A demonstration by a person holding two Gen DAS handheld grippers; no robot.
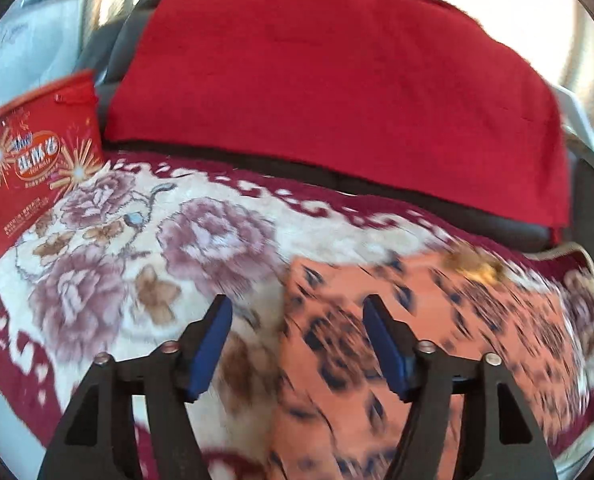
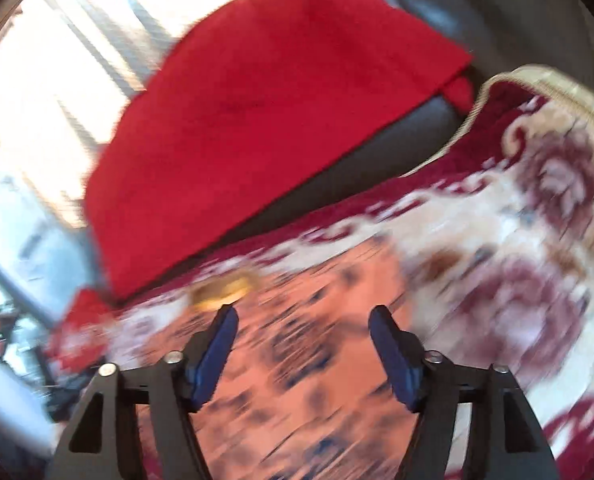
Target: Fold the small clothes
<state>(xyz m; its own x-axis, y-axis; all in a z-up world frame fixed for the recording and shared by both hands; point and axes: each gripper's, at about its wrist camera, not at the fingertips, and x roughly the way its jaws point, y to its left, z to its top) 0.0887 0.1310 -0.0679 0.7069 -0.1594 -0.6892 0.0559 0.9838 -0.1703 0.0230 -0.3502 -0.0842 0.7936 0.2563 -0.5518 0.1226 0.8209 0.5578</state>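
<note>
Above the leopard-print garment (image 1: 437, 320) on the floral blanket (image 1: 145, 240), both claws, left (image 1: 297, 312) and right (image 2: 303, 322), gape empty.

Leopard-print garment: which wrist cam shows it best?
Left wrist. The leopard-print garment lies flat on the floral blanket, its left edge and spots readable despite some blur. The right wrist view shows it only as smeared orange streaks under the open jaws.

Small garment (image 1: 437, 320): orange with dark leopard spots
Blanket (image 1: 137, 248): cream, mauve flowers, maroon border
Towel (image 1: 337, 88): plain red
Snack bag (image 1: 29, 164): red, firework print
</note>
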